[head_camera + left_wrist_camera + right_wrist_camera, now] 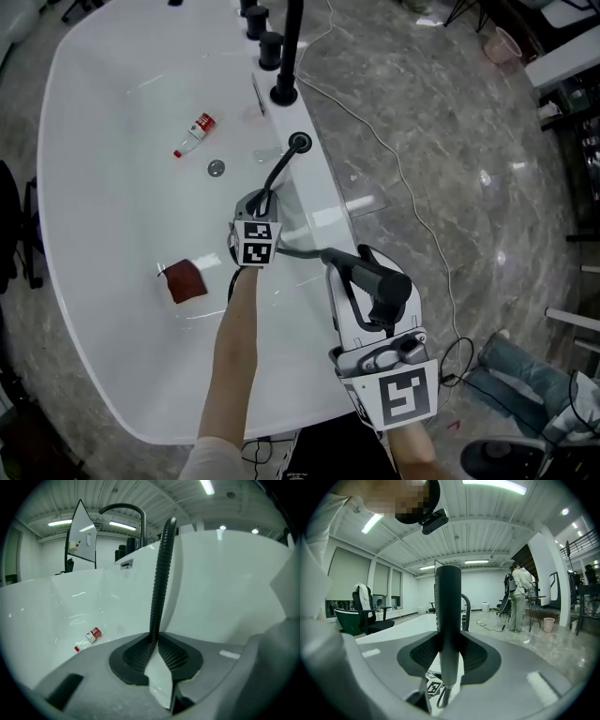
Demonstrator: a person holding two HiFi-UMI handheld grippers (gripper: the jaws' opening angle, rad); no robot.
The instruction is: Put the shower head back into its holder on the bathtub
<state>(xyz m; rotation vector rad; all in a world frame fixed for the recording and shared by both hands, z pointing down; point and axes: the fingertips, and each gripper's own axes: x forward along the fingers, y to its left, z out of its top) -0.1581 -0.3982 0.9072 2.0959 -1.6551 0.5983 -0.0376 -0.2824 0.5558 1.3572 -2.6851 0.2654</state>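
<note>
Shower head (370,274) is out of its holder (299,142) right now. It's well apart from it, hanging over the near end of the bathtub (315,192) rim. Our right gripper (450,655) has it clenched by the dark handle with both pads pressed on it. In the right gripper view the shower head stands upright between the jaws.

Our left gripper (153,652) is clamped on the hose (161,576), partway along it. In the left gripper view the ribbed black hose rises straight up out of the pads and runs up past the white tub wall. From the head view we can follow the hose from the black ring of the holder on the rim down to the left gripper, then across to the shower head. The left gripper sits just inside the rim. The right one is out past the rim and nearer to us.

Other stuff we can see:
- a black faucet (287,52) on the rim beyond the holder
- a small bottle (195,134) with a red label, lying on the tub bottom near the drain (217,168)
- a dark red thing (184,282) closer to us in the tub, sponge or cloth, we can't tell
- a thin white cable (398,169) snaking over the grey marble floor (469,112) beside the tub
</note>
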